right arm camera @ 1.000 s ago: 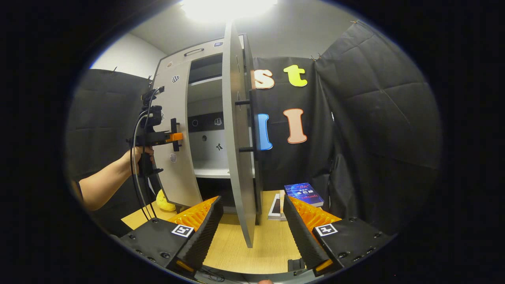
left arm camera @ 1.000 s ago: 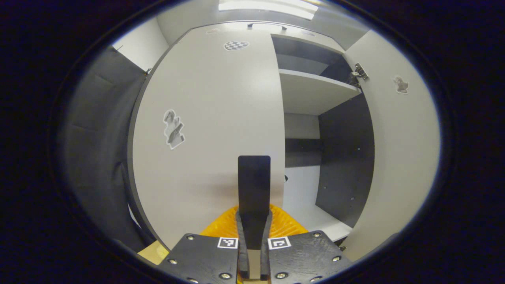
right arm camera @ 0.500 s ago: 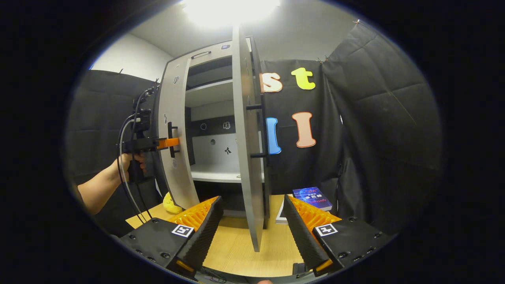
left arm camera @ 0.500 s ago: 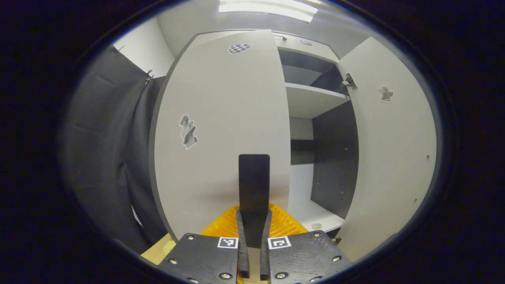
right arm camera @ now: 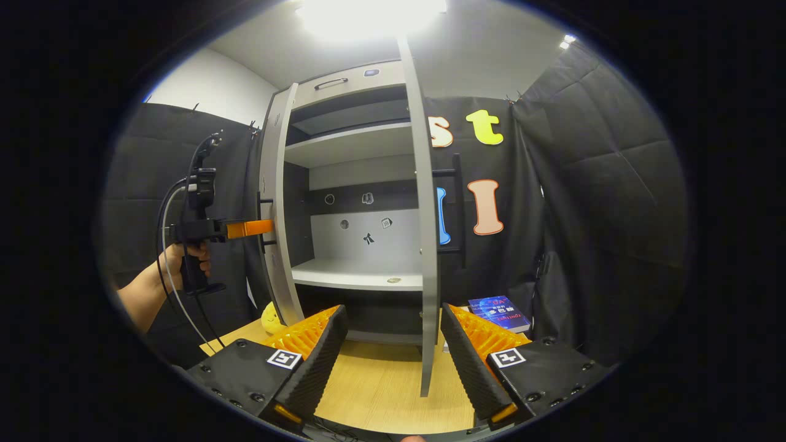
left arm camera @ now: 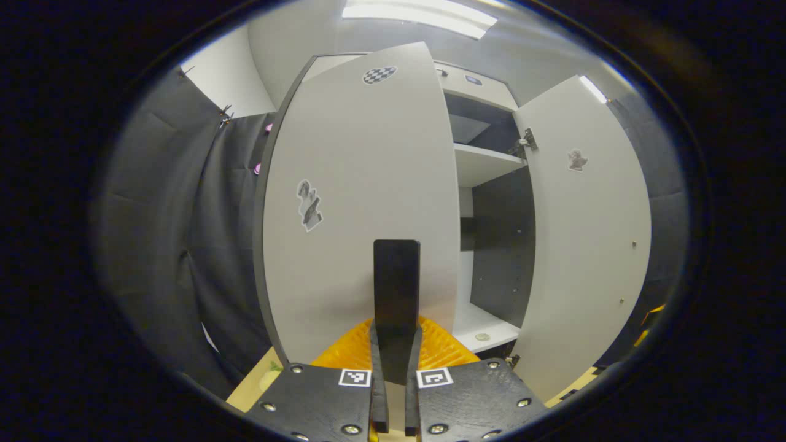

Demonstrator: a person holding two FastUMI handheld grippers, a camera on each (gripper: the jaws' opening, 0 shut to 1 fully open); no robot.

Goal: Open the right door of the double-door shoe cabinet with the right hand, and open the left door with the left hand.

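The left claw [left arm camera: 395,344] is clamped narrow on the black handle [left arm camera: 396,288] of the left door [left arm camera: 362,202], which stands swung partly out ahead of it. The right claw [right arm camera: 393,350] hangs wide and empty, with the right door [right arm camera: 424,245] edge-on between its fingers, already open. The left door is the step in hand; next, I'd guess, comes a wider pull and then letting go.

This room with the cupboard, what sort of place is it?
Probably a small recording booth, not a home: black quilted cloth walls, a shoe cabinet on a wooden table, and a hand-held claw at its left door.
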